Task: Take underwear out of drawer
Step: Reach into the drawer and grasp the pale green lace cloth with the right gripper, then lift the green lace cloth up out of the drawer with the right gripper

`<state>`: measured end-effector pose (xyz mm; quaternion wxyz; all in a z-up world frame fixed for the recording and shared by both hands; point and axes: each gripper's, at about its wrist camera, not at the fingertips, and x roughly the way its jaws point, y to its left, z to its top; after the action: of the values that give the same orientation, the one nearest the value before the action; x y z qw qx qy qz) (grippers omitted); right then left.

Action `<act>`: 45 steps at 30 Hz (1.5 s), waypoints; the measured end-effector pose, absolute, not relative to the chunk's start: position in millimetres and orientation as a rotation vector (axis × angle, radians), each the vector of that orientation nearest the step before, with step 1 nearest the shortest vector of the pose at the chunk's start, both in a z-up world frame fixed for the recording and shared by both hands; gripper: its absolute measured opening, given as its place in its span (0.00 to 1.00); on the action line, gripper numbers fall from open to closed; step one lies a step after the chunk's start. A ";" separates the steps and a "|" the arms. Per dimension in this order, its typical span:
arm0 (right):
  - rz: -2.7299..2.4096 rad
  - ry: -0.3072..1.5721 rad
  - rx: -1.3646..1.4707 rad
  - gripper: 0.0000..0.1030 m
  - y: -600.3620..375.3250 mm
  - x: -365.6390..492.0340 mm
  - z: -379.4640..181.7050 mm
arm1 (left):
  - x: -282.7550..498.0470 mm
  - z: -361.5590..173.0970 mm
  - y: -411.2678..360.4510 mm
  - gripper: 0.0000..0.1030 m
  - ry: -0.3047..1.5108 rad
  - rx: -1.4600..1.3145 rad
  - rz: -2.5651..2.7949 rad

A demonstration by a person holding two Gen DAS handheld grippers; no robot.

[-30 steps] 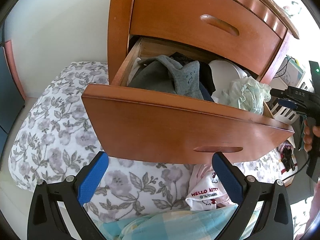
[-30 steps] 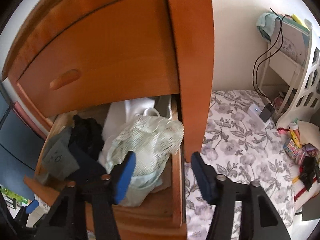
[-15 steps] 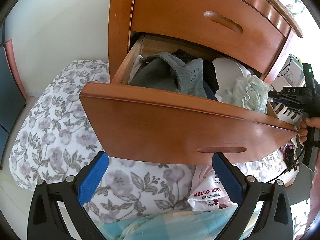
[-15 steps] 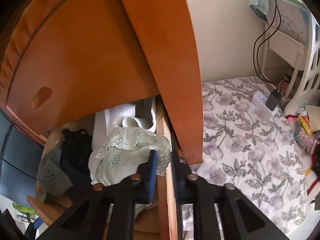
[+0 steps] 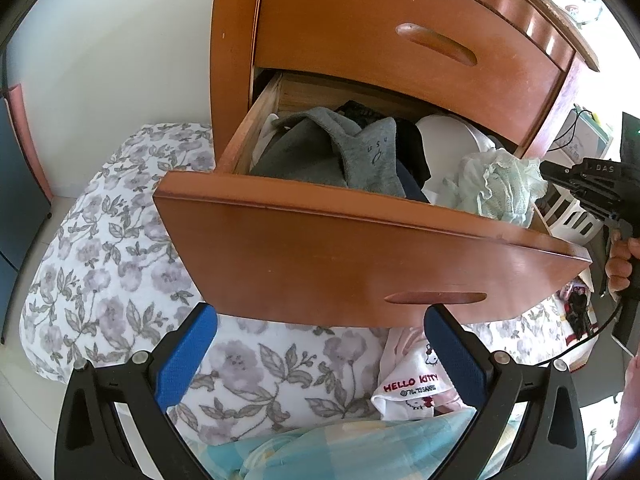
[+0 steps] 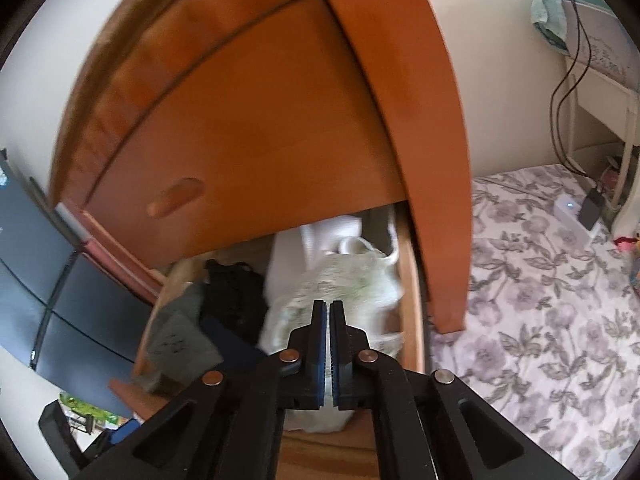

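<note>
The wooden drawer (image 5: 340,252) stands pulled out, full of clothes. Pale green lace underwear (image 5: 496,188) lies bunched at its right end, beside a grey garment (image 5: 340,152) and black pieces. My right gripper (image 5: 546,168) meets the lace's right edge. In the right wrist view its jaws (image 6: 329,304) have just closed and are shut, with the lace underwear (image 6: 352,280) pinched at the tips, blurred. My left gripper (image 5: 318,316) hangs open below the drawer front, holding nothing.
The closed upper drawer (image 5: 400,28) overhangs the open one. Floral bedding (image 5: 100,240) lies below, with a Hello Kitty garment (image 5: 412,388) on it. A white shelf with cables (image 6: 592,80) and a charger (image 6: 576,208) stand at the right. A person's hand (image 5: 620,264) holds the right gripper.
The right gripper's jaws went from wide open to shut at the lace underwear. The lace bunch has lifted towards the drawer's right edge. The left gripper stayed put.
</note>
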<state>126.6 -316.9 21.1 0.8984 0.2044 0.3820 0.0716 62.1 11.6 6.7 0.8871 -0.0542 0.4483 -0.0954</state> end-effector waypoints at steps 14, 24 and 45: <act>-0.041 0.828 0.338 0.29 -340.1 133.7 18.7 | 61.2 10.2 11.5 1.00 0.931 -0.114 -0.199; -0.058 0.953 0.324 0.29 -343.7 165.0 -0.4 | 64.3 6.8 9.8 1.00 0.936 -0.108 -0.200; 0.003 0.620 0.233 0.02 -297.4 113.0 68.6 | 57.2 15.6 12.7 1.00 0.918 -0.116 -0.197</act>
<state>113.0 -297.4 68.6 0.9456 0.1146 0.3044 0.0017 57.2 12.7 15.6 0.8902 -0.0559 0.4419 -0.0951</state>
